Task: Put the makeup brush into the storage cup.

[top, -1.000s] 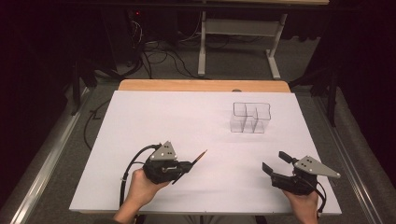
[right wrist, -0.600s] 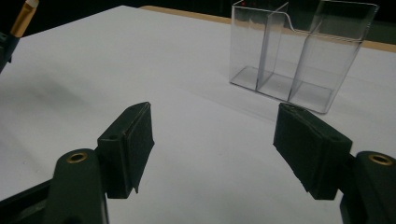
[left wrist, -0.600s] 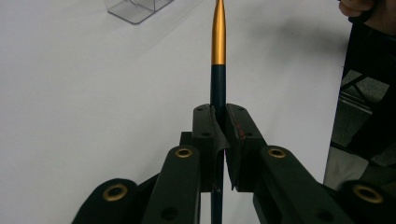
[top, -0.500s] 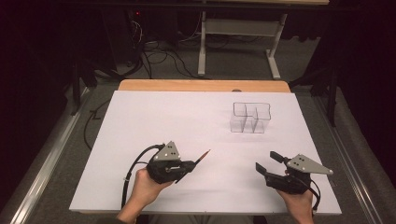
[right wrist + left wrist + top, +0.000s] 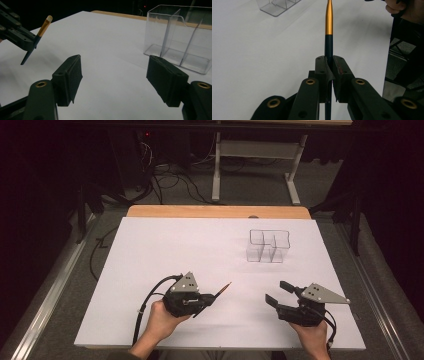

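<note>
My left gripper (image 5: 210,299) (image 5: 329,62) is shut on a thin brush (image 5: 223,290) (image 5: 328,22) with a dark handle and a gold ferrule. The brush tip points up and to the right, toward the table's middle. In the right gripper view the brush (image 5: 43,25) shows a pale tip and hangs tilted above the white sheet. My right gripper (image 5: 276,291) (image 5: 115,72) is open near the front right; its jaws have just been closing a little, with nothing between them. A clear compartmented box (image 5: 268,245) (image 5: 177,37) stands empty beyond it.
A white sheet (image 5: 175,245) covers the table, with a wooden strip (image 5: 215,211) showing at the far edge. Behind the table are a metal stand (image 5: 217,165) and cables on a dark floor. A metal rail (image 5: 55,285) runs along the left side.
My right gripper has shifted left toward the table's middle and slightly away from the front edge. The left gripper and the brush have stayed put.
</note>
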A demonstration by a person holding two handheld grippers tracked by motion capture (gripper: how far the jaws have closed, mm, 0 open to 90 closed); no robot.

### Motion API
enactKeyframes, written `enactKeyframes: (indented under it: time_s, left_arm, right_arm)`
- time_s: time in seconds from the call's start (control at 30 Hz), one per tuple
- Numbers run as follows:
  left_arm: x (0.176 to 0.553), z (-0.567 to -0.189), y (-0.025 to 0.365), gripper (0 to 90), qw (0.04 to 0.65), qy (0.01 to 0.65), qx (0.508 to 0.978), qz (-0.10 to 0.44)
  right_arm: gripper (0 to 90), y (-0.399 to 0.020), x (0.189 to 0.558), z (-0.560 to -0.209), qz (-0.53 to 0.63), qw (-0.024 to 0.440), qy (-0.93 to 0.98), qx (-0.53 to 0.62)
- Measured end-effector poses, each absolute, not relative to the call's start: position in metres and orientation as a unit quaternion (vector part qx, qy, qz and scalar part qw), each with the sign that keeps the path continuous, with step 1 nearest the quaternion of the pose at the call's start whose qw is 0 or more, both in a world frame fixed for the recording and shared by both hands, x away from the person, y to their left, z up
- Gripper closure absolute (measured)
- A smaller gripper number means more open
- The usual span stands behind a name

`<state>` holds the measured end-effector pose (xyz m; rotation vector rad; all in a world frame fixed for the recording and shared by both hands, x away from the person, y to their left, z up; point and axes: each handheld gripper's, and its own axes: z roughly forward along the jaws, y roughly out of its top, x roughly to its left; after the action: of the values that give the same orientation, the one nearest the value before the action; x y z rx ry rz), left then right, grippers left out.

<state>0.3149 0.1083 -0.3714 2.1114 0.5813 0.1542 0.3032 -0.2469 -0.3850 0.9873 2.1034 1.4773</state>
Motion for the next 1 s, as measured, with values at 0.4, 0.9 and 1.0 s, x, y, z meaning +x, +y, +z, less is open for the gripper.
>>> enactKeyframes:
  time_s: [0.4,0.9,1.0]
  left_arm:
    - [0.315,-0.371,0.102,82.9,0.459,0.227,0.857,0.058]
    - [0.313,-0.374,0.090,82.9,0.457,0.211,0.862,0.060]
    - [0.311,-0.374,0.087,82.9,0.460,0.209,0.861,0.061]
  right_arm:
    - [33.5,-0.225,0.309,-0.382,0.532,0.142,0.762,0.340]
    - [41.2,-0.204,0.312,-0.384,0.542,0.094,0.771,0.320]
    - [43.6,-0.201,0.312,-0.384,0.547,0.085,0.771,0.314]
